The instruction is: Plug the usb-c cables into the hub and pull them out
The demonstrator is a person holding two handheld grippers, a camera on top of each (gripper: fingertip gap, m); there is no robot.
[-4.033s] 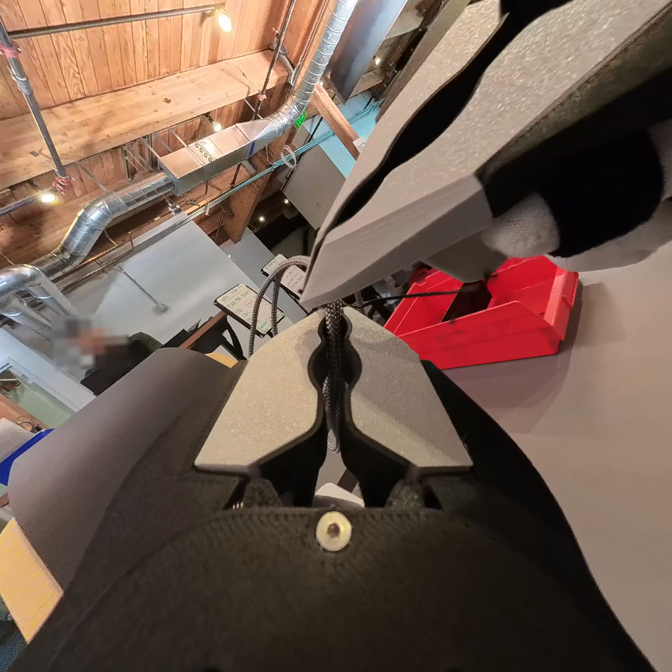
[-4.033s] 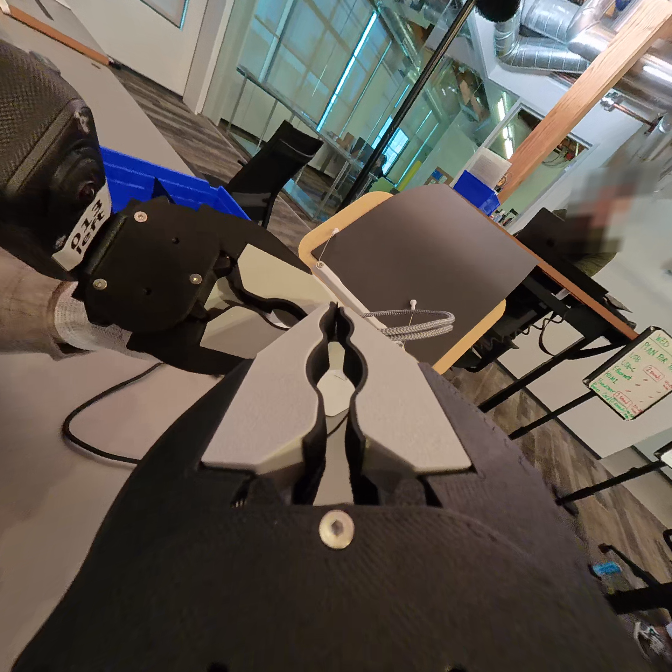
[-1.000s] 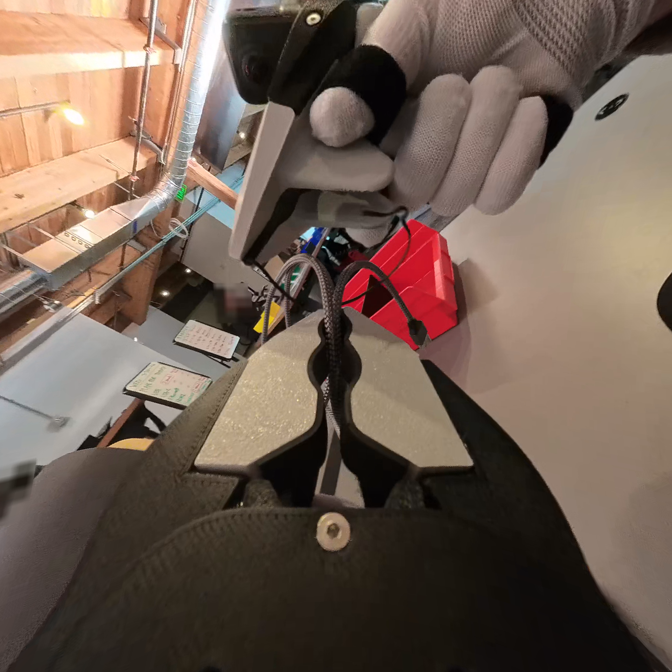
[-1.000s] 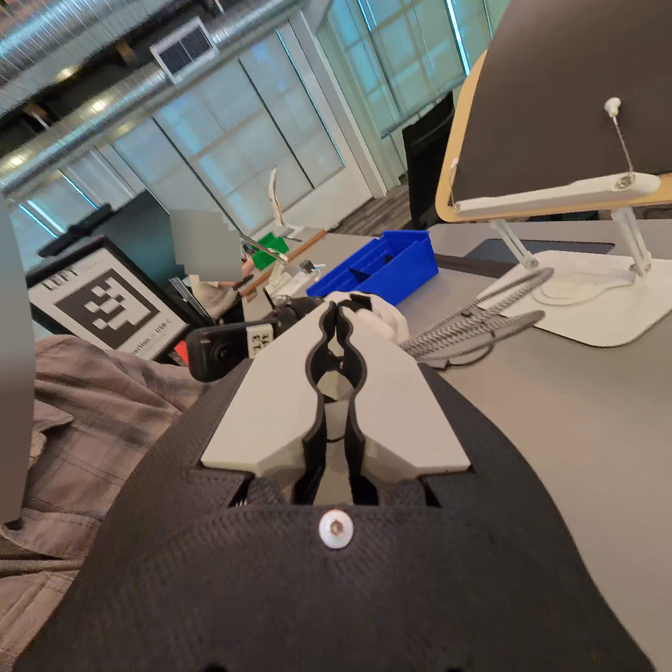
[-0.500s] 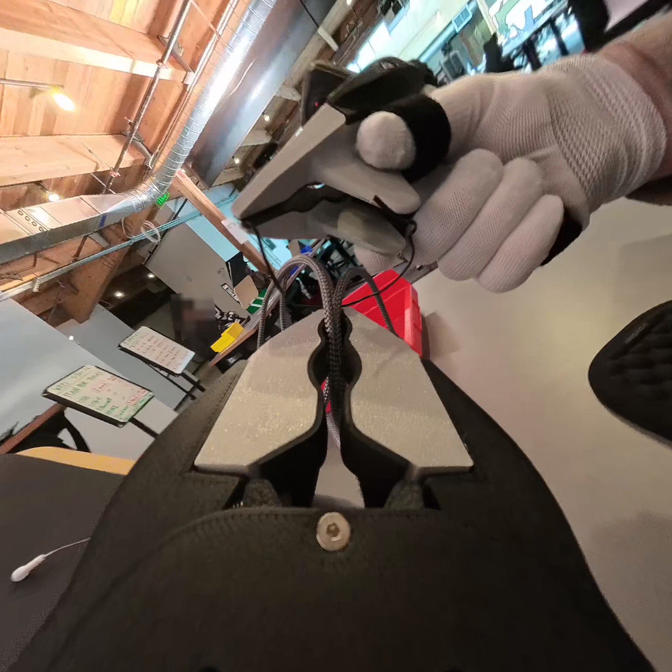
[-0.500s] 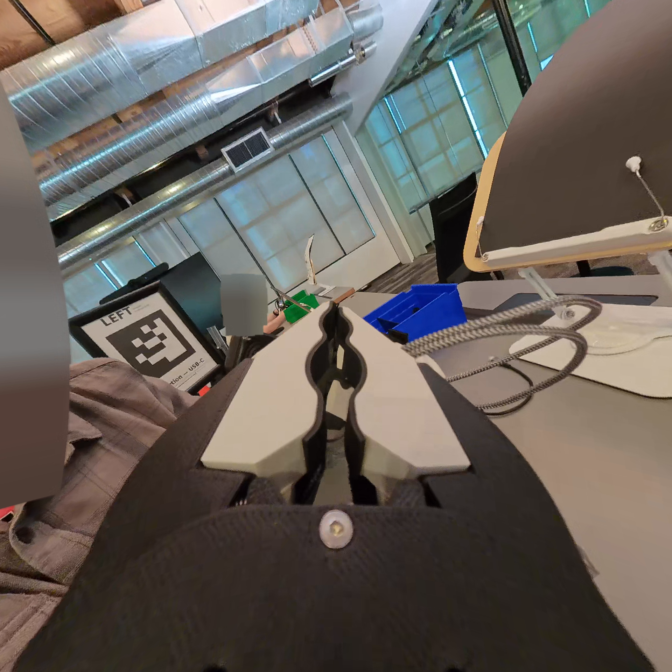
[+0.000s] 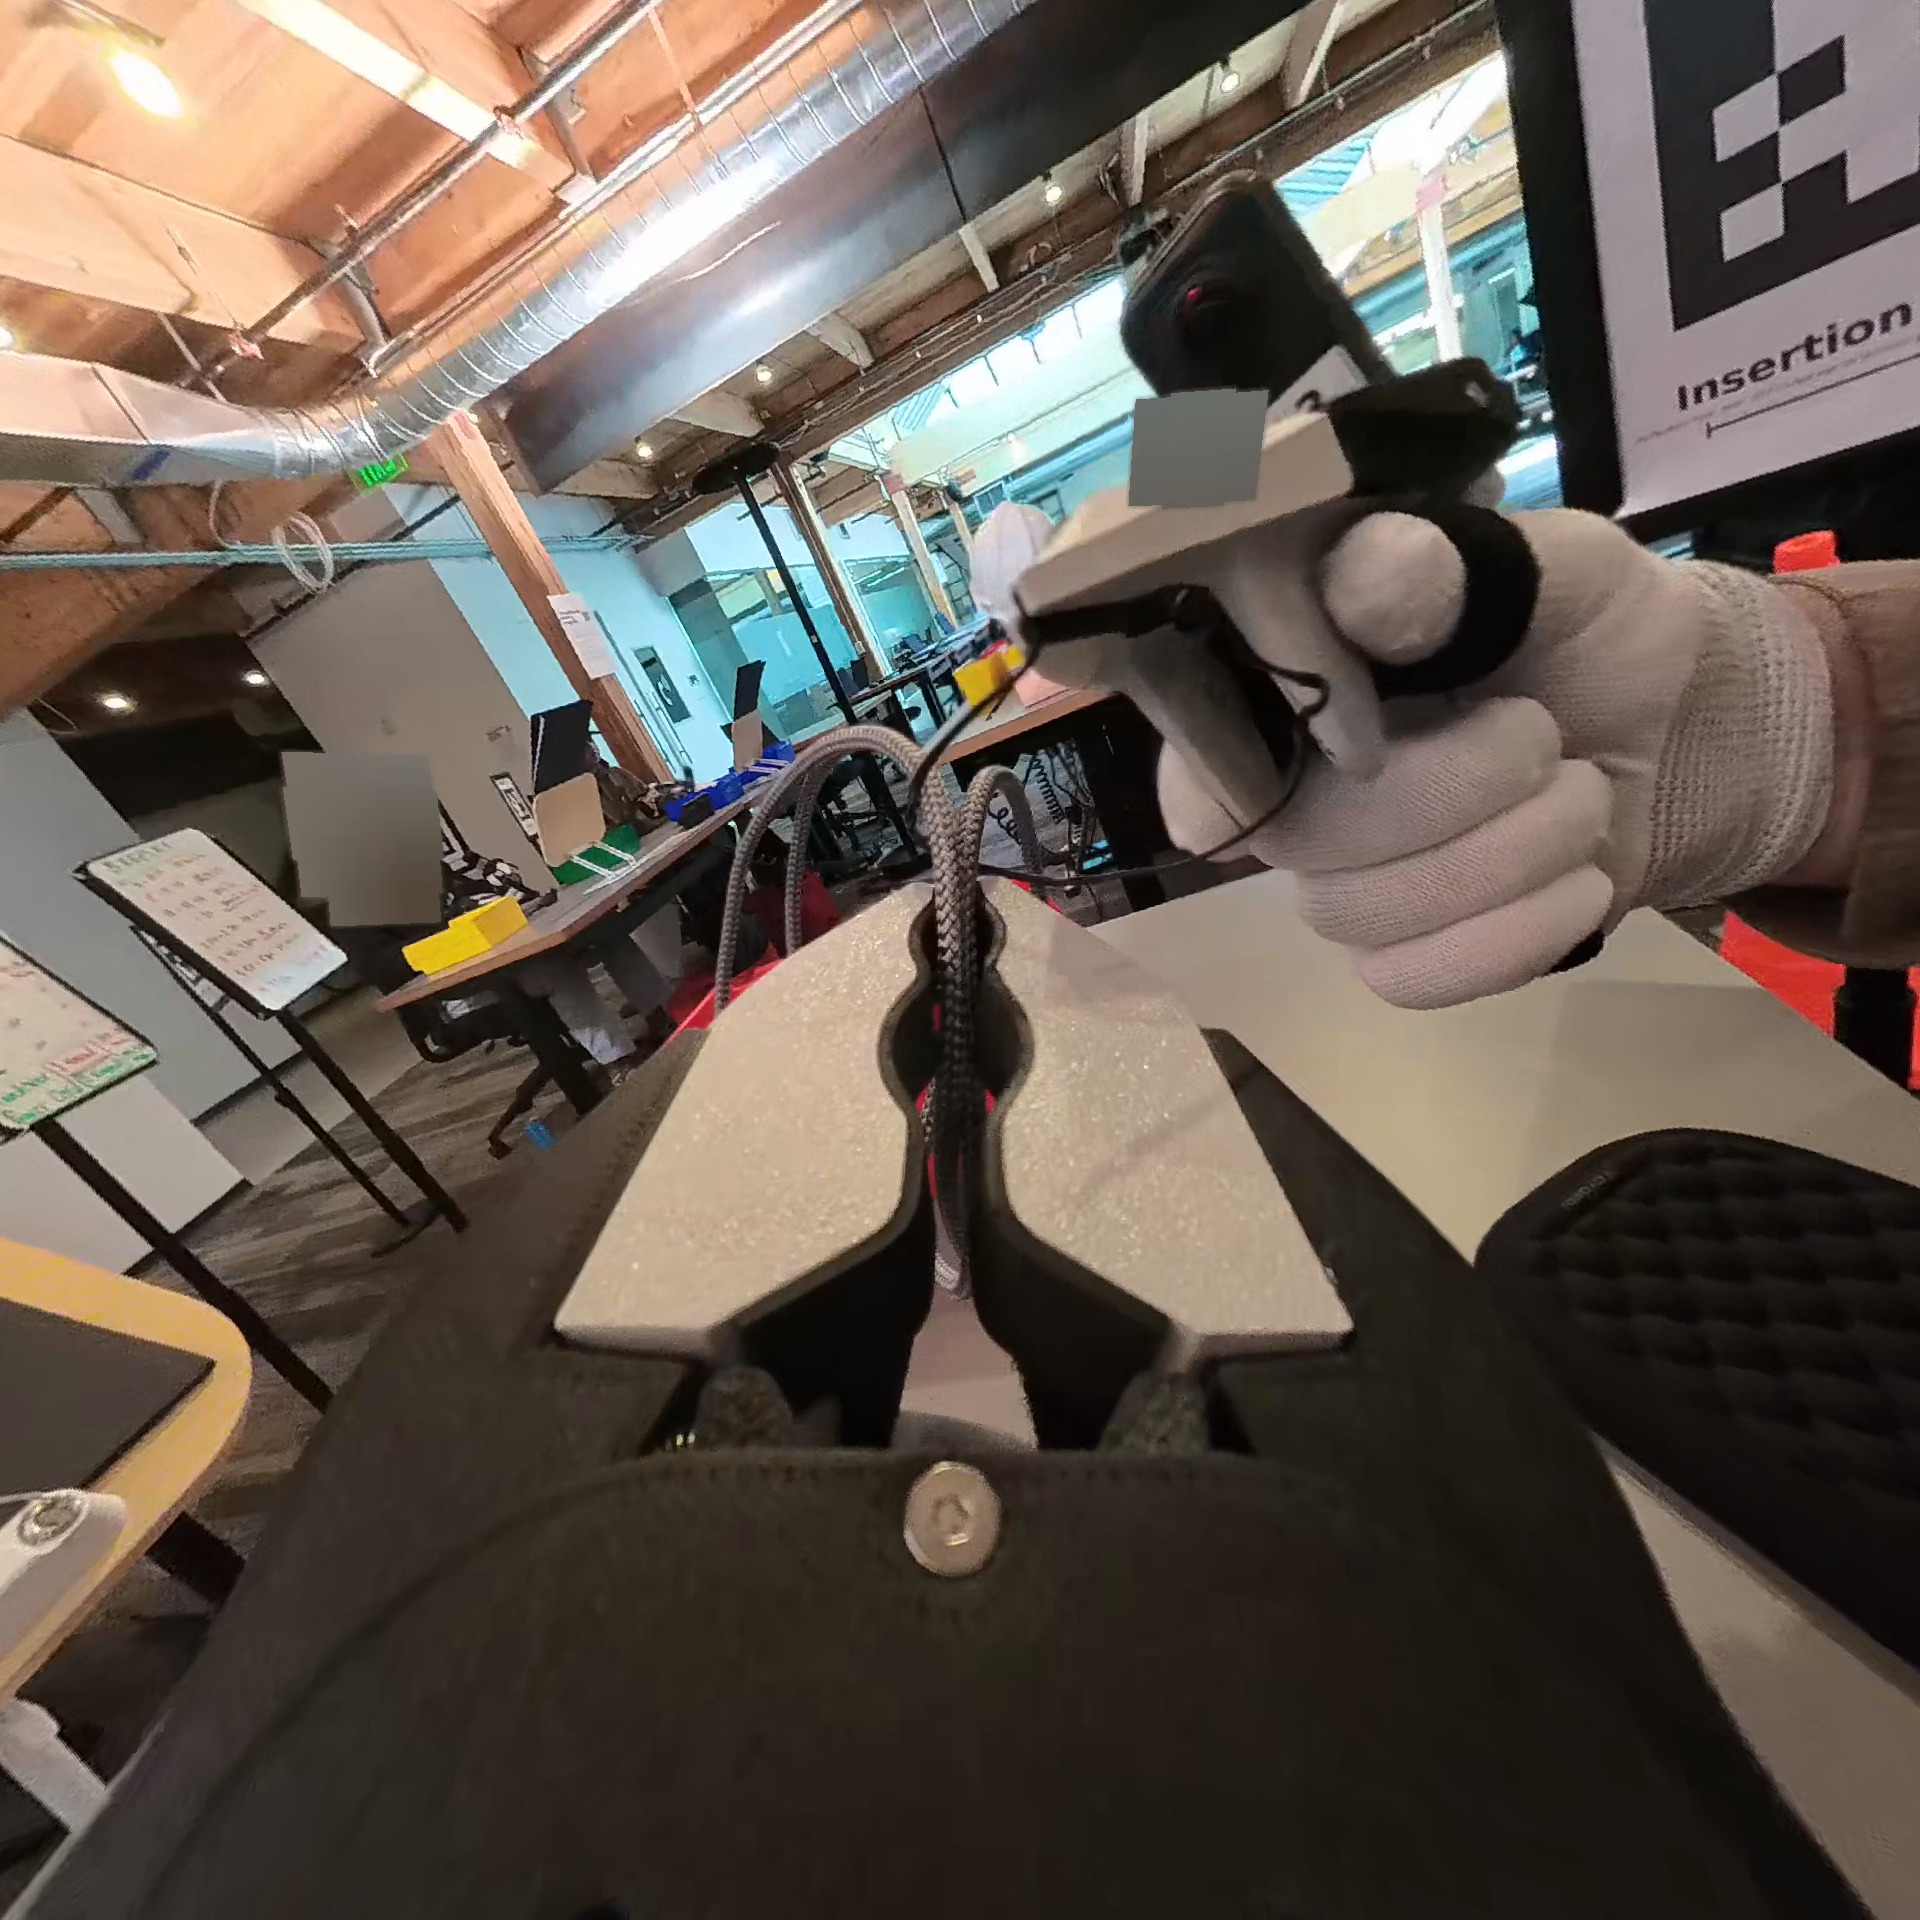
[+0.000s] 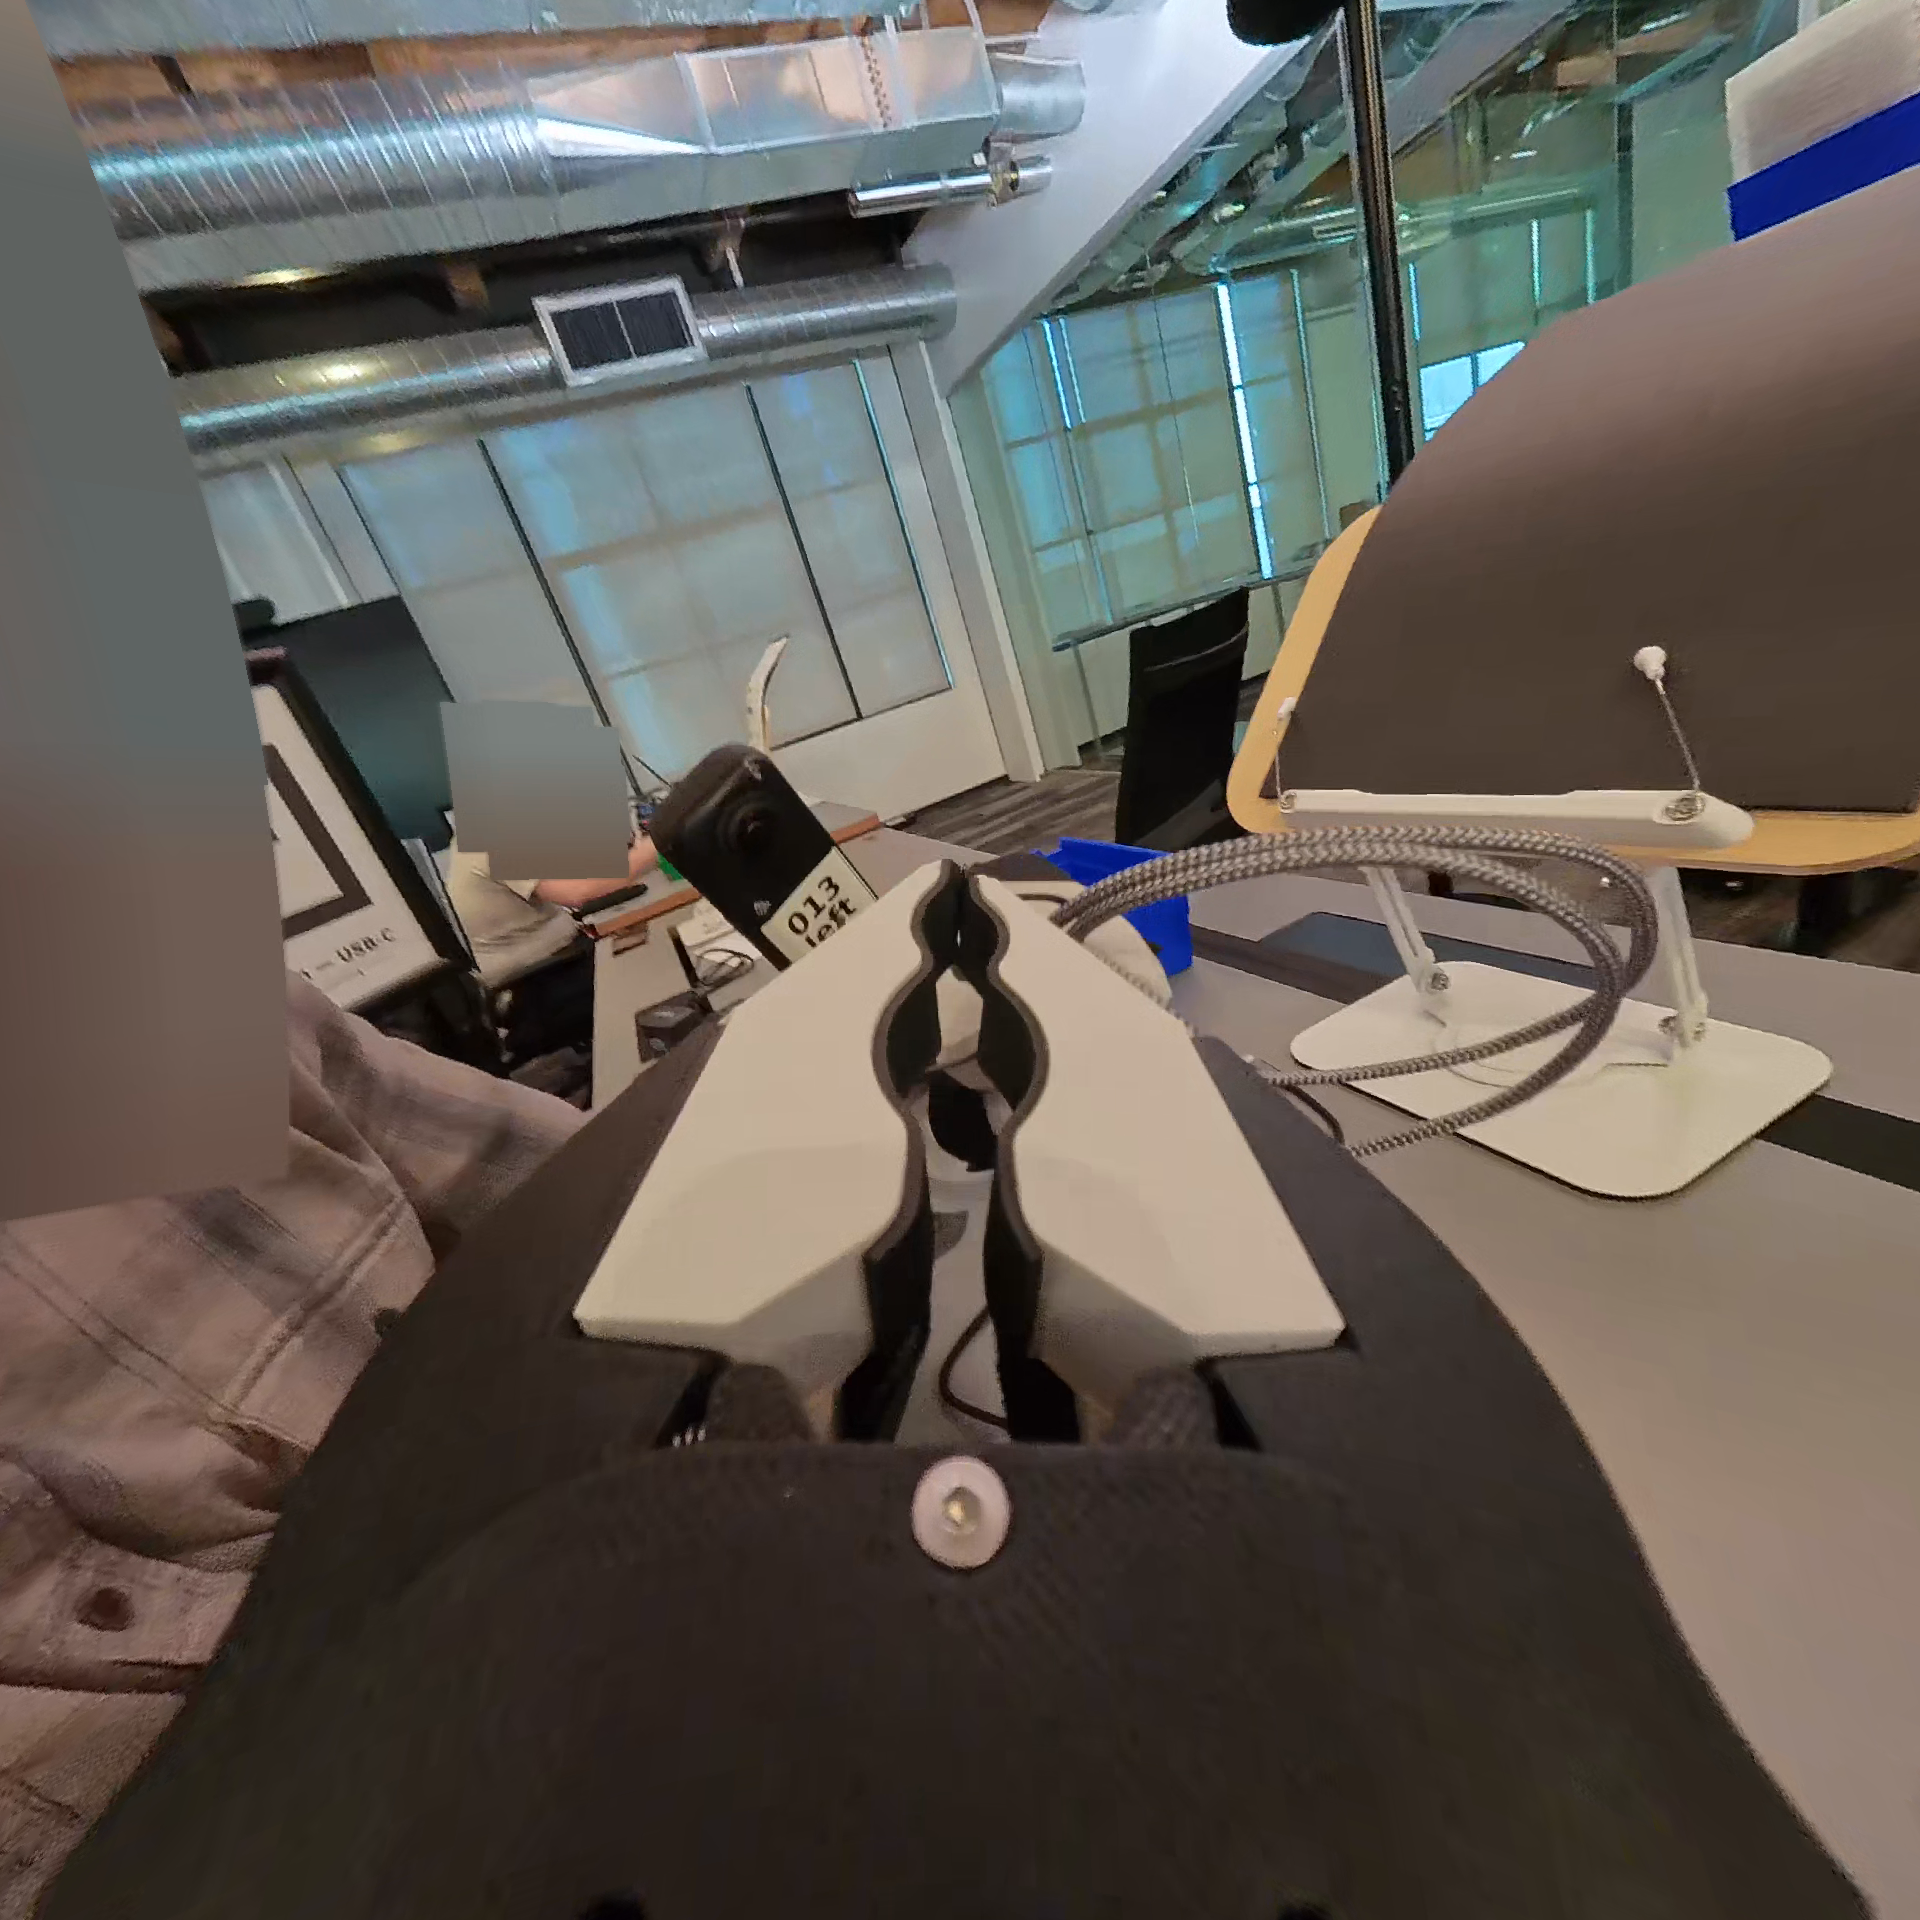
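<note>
Between the clenched left gripper [image 7: 954, 914] fingers runs the braided cable [image 7: 951, 831], looping up and far. Right gripper [image 8: 961, 904] is closed, apparently on a thin black cord. Cable light, floppy; better gripped at its stiff plug. Hub unseen.

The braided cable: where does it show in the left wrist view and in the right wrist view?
Left wrist view: the braided cable is pinched between the left gripper, looping up at centre.
Right wrist view: it arcs right of centre, above the white stand base.
Shared landmark: the grey table.
</note>
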